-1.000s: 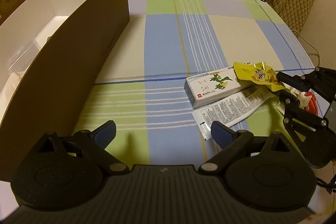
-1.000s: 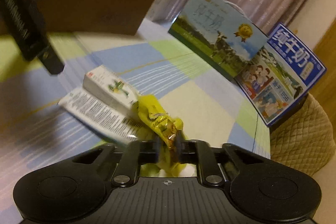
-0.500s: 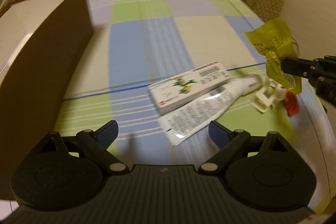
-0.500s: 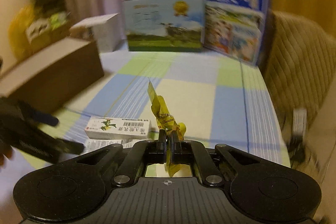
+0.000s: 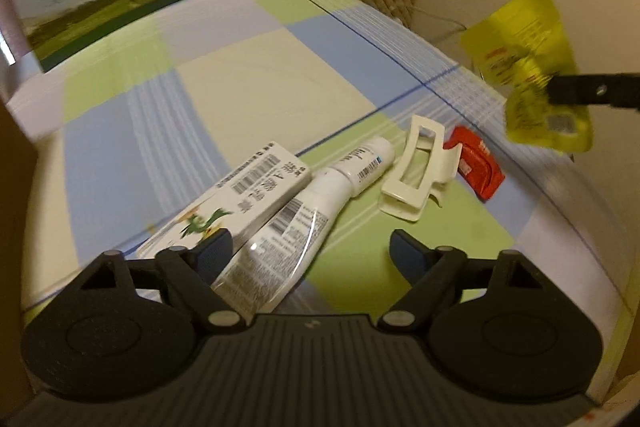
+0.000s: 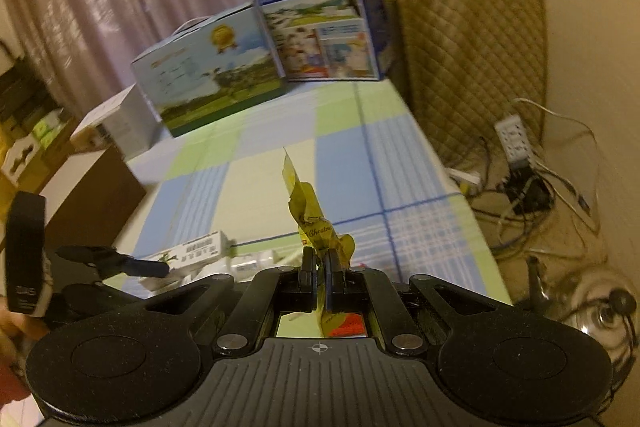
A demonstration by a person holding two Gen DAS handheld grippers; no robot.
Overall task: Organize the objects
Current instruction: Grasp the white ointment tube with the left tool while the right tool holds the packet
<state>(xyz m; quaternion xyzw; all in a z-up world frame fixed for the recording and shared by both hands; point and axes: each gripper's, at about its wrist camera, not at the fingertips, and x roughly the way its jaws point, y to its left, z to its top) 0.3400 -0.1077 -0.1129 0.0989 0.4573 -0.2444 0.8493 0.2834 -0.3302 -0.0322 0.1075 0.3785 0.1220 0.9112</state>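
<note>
So the yellow snack packet (image 6: 316,227) is up in the air, pinched flat between the right gripper (image 6: 319,267) fingers, which are clamped tight on its crumpled middle. From the left wrist camera you can see the same packet (image 5: 528,75) hanging off to the right, well above the table edge, with the black fingers (image 5: 592,91) of the right tongs coming in from the side.

The rest of the stuff sits in a little cluster on the checked tablecloth (image 5: 248,75). There's a white tube (image 5: 304,223) lying on its side, touching a white carton with a green plant print (image 5: 236,203) that runs alongside it. Just past the tube's cap end is a cream hair claw clip (image 5: 416,167), and right beside that a small red packet (image 5: 476,167) near the table edge.

The left gripper (image 5: 312,251) hovers low over that cluster and its jaws are closing. The bottom end of the tube sits between them, next to the left finger, but the pads aren't pressing on it as far as I can tell.

Further back, two milk cartons (image 6: 320,11) stand at the far end of the table, with a brown box (image 6: 92,187) off to the left and a quilted chair (image 6: 472,39) behind on the right.
</note>
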